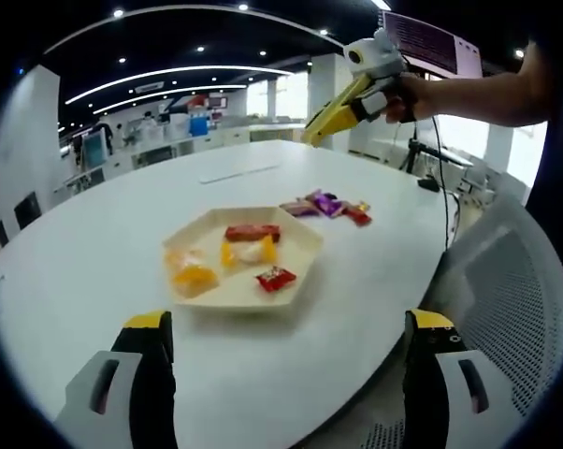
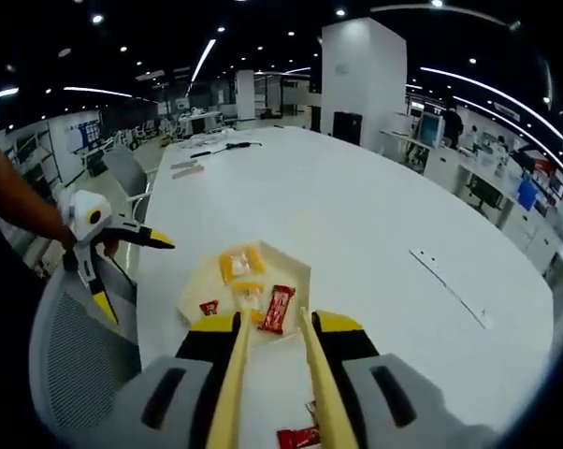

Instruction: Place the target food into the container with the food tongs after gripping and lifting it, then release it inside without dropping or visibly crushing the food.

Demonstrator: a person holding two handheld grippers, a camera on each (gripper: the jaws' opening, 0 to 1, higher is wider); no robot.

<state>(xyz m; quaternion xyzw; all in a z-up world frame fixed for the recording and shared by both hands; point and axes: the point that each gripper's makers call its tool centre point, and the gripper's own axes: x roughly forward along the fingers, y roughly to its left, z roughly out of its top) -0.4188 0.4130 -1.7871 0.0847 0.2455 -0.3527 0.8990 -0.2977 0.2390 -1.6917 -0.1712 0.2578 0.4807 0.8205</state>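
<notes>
Tray (image 1: 305,245), the cream hexagonal one, already holds several wrapped sweets; loose purple and red candies (image 1: 326,204) wait at its 1 o'clock. Right gripper (image 2: 274,329) clamps yellow tongs (image 2: 314,374), left gripper (image 1: 286,329) gapes empty

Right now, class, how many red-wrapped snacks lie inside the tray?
2. In the left gripper view, a long red bar lies towards the far side of the tray, and a small red packet lies near its front edge. Yellow wrappers could hide more.
</notes>
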